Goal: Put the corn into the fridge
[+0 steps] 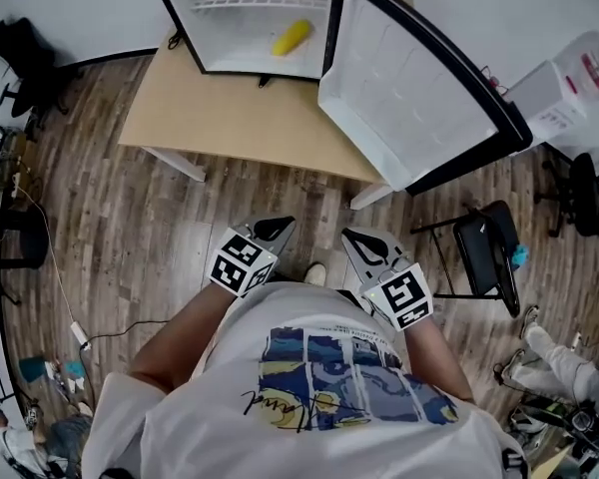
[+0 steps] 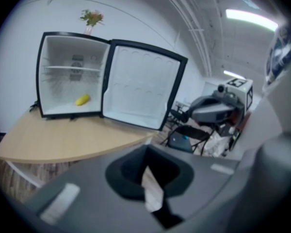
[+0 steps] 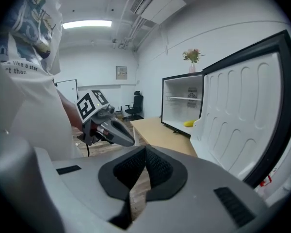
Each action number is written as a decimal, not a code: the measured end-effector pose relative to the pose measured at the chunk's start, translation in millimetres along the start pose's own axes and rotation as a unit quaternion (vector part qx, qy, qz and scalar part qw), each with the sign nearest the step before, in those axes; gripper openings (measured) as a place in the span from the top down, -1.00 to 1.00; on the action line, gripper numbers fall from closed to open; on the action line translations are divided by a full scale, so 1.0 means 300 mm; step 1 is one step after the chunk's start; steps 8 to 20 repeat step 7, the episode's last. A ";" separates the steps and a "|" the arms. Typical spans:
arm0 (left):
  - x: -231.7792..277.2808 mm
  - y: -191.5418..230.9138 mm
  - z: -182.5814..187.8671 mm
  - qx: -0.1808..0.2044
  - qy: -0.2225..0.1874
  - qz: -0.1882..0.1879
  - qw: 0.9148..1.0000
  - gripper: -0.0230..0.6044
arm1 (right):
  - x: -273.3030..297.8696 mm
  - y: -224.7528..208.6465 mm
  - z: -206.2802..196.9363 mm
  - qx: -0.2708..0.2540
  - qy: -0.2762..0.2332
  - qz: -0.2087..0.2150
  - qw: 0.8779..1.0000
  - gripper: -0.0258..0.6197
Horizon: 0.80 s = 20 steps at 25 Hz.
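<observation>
While the fridge (image 1: 240, 18) stands door-open at the worktop's (image 1: 230, 118) far edge, corn (image 1: 291, 37) lies on its floor; left gripper (image 1: 278, 230) and right gripper (image 1: 364, 242) are closed, empty.

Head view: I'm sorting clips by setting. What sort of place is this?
Probably an office or lab workroom, not a kitchen: the mini fridge stands on a wooden desk, a black office chair stands nearby, and cables trail over the wood-look floor.
</observation>
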<state>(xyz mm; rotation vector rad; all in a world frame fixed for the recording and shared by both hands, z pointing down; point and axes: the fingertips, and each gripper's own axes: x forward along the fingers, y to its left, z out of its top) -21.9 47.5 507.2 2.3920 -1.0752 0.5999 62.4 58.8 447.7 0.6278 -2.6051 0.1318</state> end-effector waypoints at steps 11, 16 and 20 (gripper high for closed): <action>-0.121 0.118 0.120 0.038 -0.038 -0.019 0.998 0.89 | 0.123 0.029 0.040 0.012 0.029 -0.029 0.999 0.89; -0.121 0.118 0.120 0.038 -0.038 -0.019 0.998 0.89 | 0.123 0.029 0.040 0.012 0.029 -0.029 0.999 0.89; -0.121 0.118 0.120 0.038 -0.038 -0.019 0.998 0.89 | 0.123 0.029 0.040 0.012 0.029 -0.029 0.999 0.89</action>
